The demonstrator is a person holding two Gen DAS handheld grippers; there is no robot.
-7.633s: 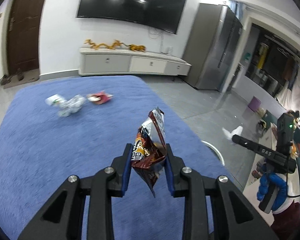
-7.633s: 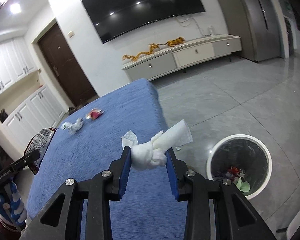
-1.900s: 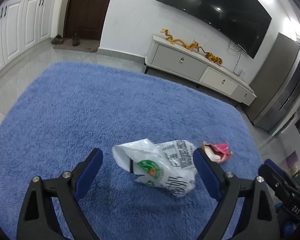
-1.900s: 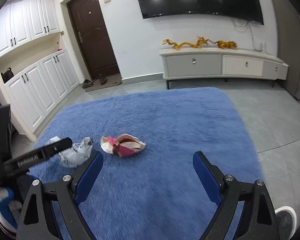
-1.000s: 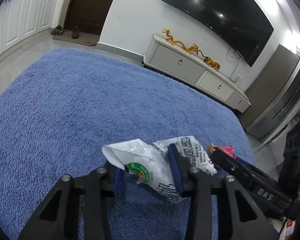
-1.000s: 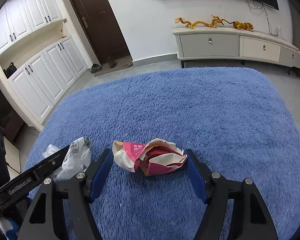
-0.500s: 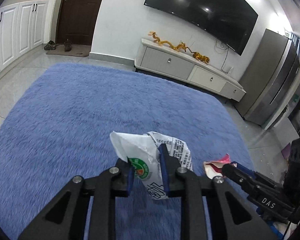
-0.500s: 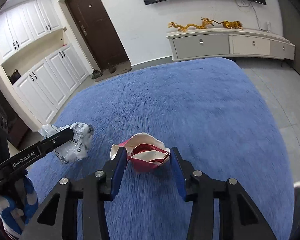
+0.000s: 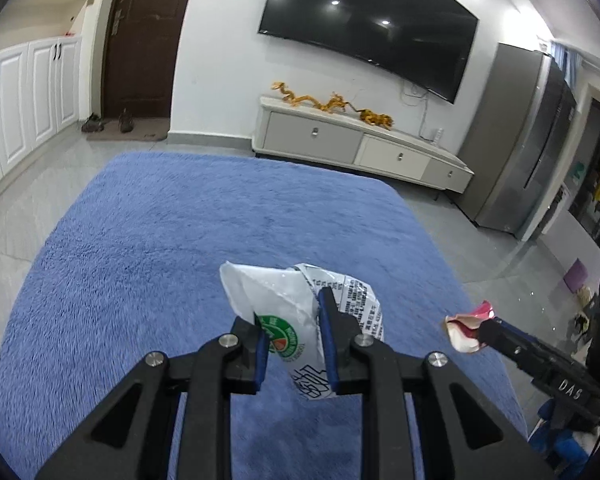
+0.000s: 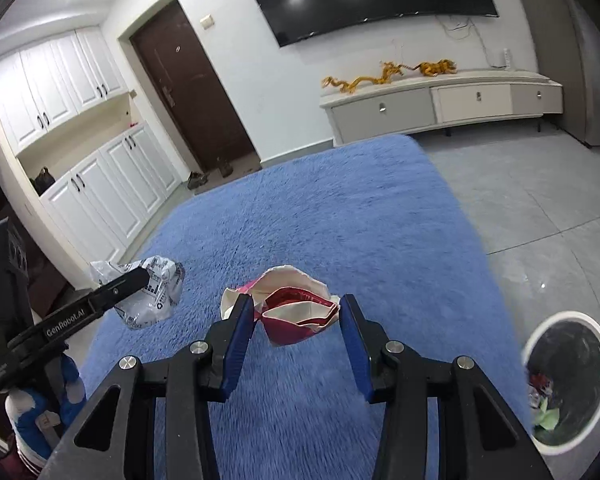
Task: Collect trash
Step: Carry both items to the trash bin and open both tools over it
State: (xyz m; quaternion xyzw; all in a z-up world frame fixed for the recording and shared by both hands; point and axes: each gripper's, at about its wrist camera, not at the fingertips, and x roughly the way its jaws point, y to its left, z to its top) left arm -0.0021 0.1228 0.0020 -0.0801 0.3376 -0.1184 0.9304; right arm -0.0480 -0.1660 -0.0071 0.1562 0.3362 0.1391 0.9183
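Left wrist view: left hand-held gripper (image 9: pixel 294 346) pinching white wrapper (image 9: pixel 300 312), lifted clear of blue rug (image 9: pixel 160 240). Right hand-held gripper (image 10: pixel 297 330) clamped on red-and-cream carton (image 10: pixel 296 312). Trash bin (image 10: pixel 566 376) at four o'clock, probably drop target.

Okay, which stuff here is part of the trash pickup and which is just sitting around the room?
Part of the job:
- white wrapper, held in the left tool
- red and cream wrapper, held in the right tool
- trash bin

Just there:
- blue rug
- TV
- cabinet
- shoes
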